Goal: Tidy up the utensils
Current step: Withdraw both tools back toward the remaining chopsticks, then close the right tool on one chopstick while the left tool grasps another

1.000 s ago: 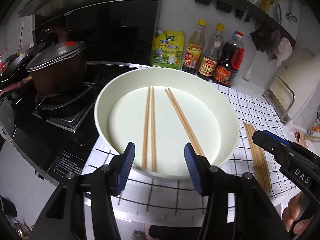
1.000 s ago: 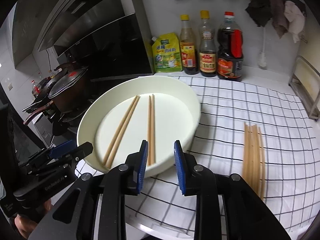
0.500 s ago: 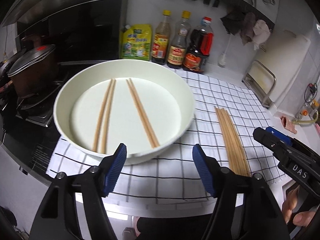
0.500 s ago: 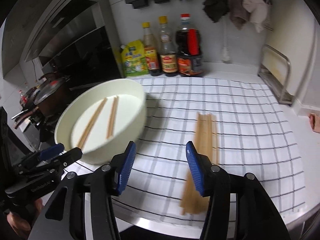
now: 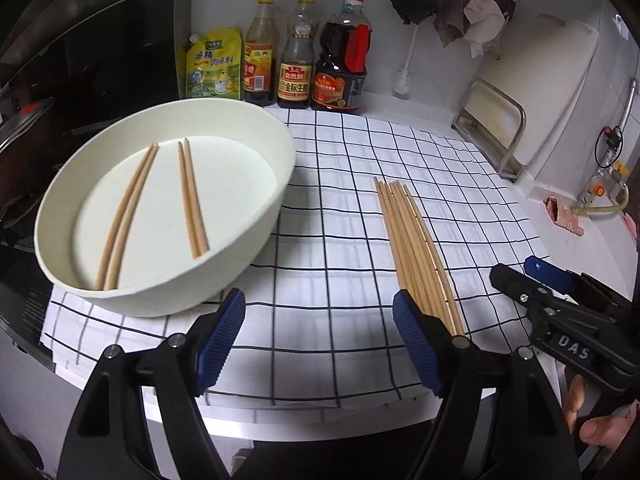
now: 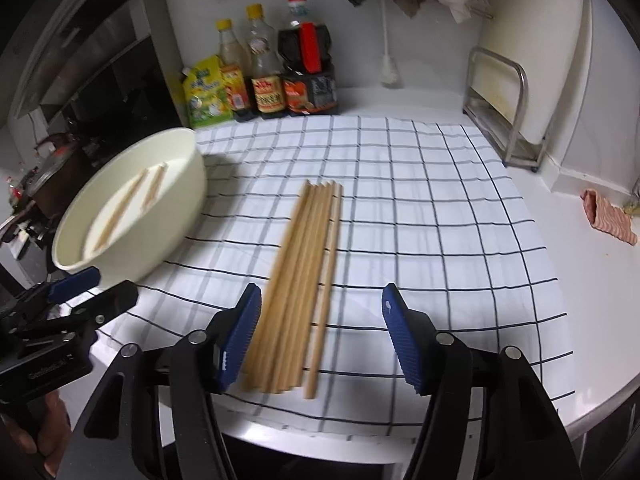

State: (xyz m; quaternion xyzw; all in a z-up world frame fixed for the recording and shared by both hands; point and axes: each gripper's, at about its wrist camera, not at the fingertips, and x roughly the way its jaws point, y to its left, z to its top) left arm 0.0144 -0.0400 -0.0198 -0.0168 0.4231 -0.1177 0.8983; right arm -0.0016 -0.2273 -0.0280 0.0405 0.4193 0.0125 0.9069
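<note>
A bundle of several wooden chopsticks [image 5: 416,248] lies on the checked cloth [image 5: 344,208]; it also shows in the right wrist view [image 6: 304,276]. A wide white bowl [image 5: 256,232] at the left holds two pairs of chopsticks [image 5: 192,200]. My left gripper [image 5: 320,336] is open and empty above the cloth's front edge, between bowl and bundle. My right gripper [image 6: 318,336] is open and empty, its fingers straddling the near ends of the bundle without touching. The bowl [image 6: 176,216] sits to its left.
A green pouch [image 5: 212,66] and three sauce bottles [image 5: 296,64] stand at the back wall. A stove with a pot lies left of the bowl. A metal rack [image 6: 500,108] with a cutting board stands at the right. A striped rag [image 6: 608,216] lies beyond it.
Both grippers have swung right, away from the bowl toward the loose bundle, and both have opened wider. The bowl and chopsticks have not moved.
</note>
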